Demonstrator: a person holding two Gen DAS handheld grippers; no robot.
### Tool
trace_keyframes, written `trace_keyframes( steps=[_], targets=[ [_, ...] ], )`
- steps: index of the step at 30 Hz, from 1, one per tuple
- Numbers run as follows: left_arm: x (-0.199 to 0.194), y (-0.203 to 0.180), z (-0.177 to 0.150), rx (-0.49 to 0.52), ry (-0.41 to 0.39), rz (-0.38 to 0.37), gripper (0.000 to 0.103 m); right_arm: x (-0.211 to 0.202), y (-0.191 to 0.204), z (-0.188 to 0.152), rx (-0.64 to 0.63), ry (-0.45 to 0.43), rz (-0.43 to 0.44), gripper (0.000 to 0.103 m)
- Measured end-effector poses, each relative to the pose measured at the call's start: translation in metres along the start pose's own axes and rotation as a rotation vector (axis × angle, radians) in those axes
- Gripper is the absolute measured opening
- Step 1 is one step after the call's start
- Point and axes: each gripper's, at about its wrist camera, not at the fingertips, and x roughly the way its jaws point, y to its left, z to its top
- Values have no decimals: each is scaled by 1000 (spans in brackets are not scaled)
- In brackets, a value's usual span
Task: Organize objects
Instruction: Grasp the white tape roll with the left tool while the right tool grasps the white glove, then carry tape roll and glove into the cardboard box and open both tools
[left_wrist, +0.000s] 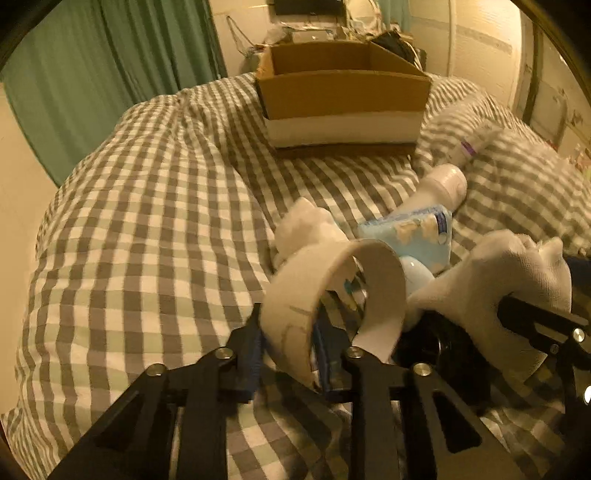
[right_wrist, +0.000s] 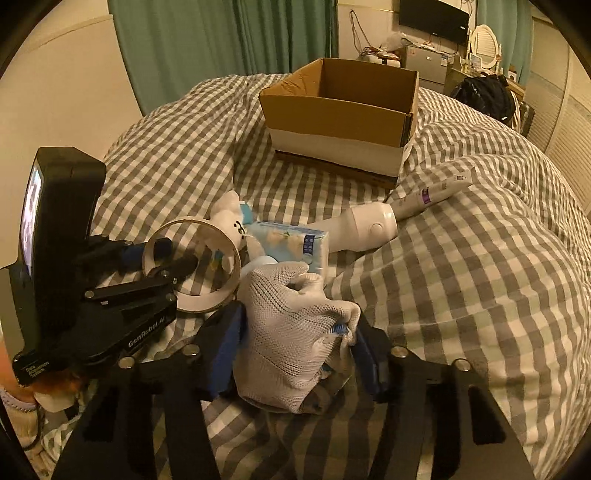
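Note:
My left gripper (left_wrist: 290, 332) is shut on the wall of a white tape ring (left_wrist: 332, 291), one pad inside the ring and one outside. In the right wrist view the ring (right_wrist: 192, 266) stands tilted off the bed in that gripper (right_wrist: 166, 260). My right gripper (right_wrist: 297, 350) is shut on a bunched white mesh cloth (right_wrist: 291, 325), also seen at the right of the left wrist view (left_wrist: 498, 273). Behind them lie a white plush toy (right_wrist: 231, 218), a light blue tissue pack (right_wrist: 291, 243), a white bottle (right_wrist: 365, 229) and a tube with a purple band (right_wrist: 432, 194).
An open cardboard box (right_wrist: 332, 110) with a white lower band stands farther back on the grey-and-white checked duvet (left_wrist: 147, 221). Green curtains hang behind the bed. A cluttered desk and a dark bag (right_wrist: 484, 92) lie beyond the bed at the right.

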Motion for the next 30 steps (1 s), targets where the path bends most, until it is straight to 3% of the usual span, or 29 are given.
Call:
trace_keyframes(
  steps=[6, 18, 24, 30],
  targets=[
    [-17, 6, 1, -25, -37, 6, 10, -11, 3, 3, 1, -27, -6, 47],
    [-96, 19, 18, -41, -201, 4, 6, -79, 16, 25, -40, -195, -66, 45],
    [-130, 30, 49, -66, -301, -17, 5, -110, 12, 44, -49, -264, -78, 45],
    [-149, 43, 104, -45, -374, -31, 6, -133, 7, 81, -86, -343, -107, 45]
  ],
)
